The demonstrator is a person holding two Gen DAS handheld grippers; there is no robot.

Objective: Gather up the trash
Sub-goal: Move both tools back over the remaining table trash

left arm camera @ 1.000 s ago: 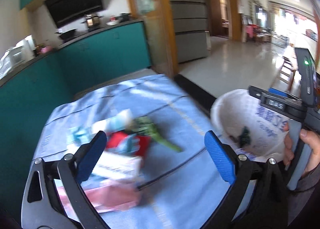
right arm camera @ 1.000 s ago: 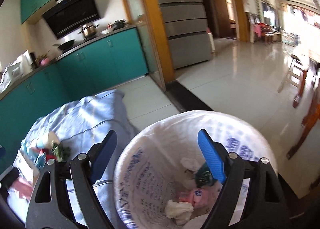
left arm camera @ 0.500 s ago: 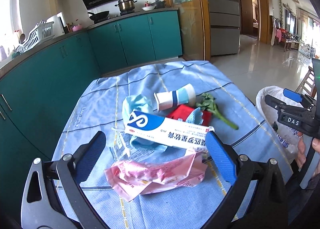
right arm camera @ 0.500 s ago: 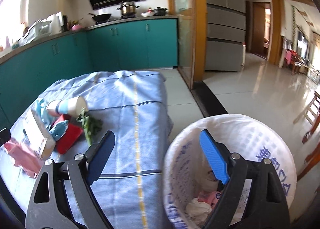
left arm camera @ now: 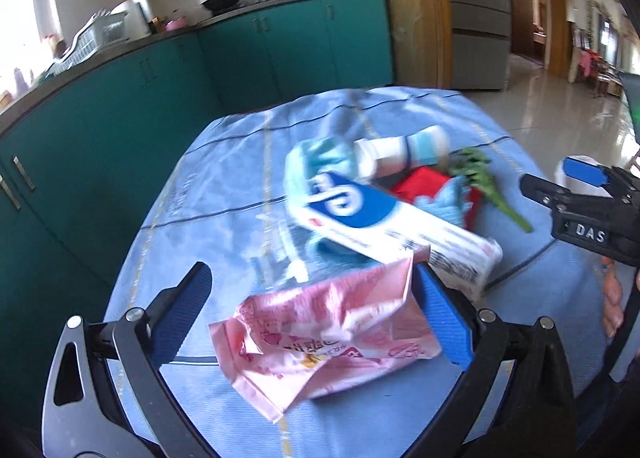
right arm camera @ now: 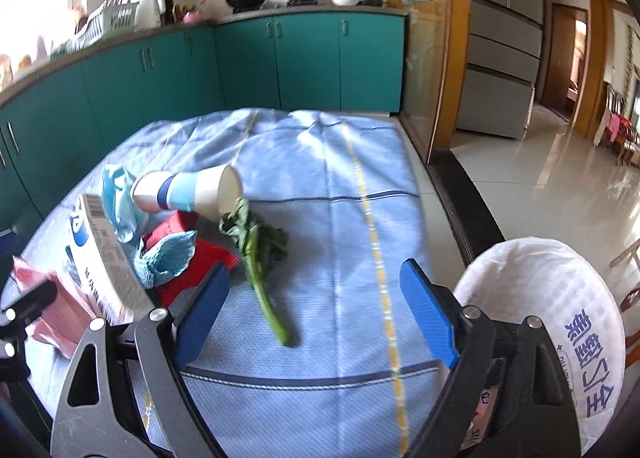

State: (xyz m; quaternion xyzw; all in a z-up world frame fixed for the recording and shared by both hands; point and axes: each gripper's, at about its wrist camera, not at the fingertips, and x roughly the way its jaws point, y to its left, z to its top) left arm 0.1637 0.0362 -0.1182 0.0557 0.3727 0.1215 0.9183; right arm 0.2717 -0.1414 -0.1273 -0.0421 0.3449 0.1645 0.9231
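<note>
Showing one cup (right arm camera: 188,194), one bin (right arm camera: 552,298), two claws

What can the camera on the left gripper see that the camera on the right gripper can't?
Only the left wrist view shows the whole pink wrapper, lying between the open left gripper pads, and the blue-and-white face of the toothpaste box.

Only the right wrist view shows the white bag-lined trash bin beside the table, and the open right gripper from behind, with nothing held.

Both show the paper cup lying on its side, the leafy green vegetable stalk, the red packet and the blue tablecloth.
</note>
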